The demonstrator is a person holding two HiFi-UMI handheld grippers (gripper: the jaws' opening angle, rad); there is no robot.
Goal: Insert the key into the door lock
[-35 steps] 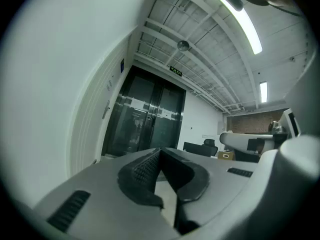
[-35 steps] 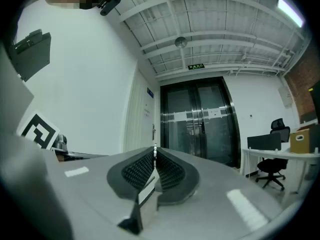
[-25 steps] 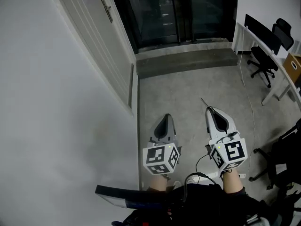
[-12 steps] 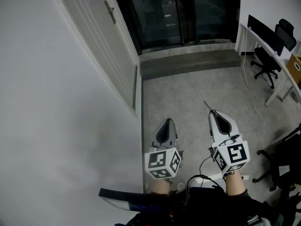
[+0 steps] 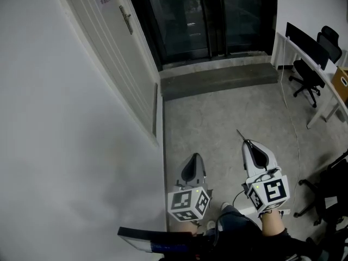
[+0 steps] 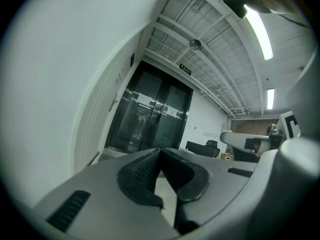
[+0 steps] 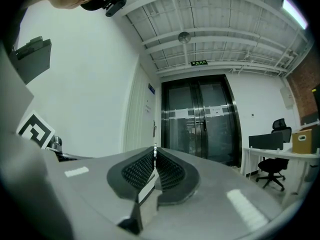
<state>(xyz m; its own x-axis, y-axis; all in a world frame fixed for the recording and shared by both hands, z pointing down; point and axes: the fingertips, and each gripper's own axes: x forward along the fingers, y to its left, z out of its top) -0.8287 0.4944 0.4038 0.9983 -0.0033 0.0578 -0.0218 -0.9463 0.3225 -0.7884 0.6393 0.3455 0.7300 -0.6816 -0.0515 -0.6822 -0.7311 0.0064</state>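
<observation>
The thin metal key is pinched in the right gripper, and its narrow blade sticks out past the jaw tips and points forward and a little to the left. In the right gripper view we see the key edge-on as a bright sliver between the two ribbed black pads, which are clenched on it. We hold this gripper low over the near part of the grey concrete floor, well apart from the door.

The left gripper hangs just beside it, nearer the floor's left edge. Its jaws are closed tip to tip, and we see nothing between them.

The white panelled door stands along the left edge of the floor, far ahead of both grippers. It has a metal lever handle high on its face, and the lock itself is too small for us to make out. Dark glass double doors close off the far edge of the floor. Black office chairs stand at its far right corner.
</observation>
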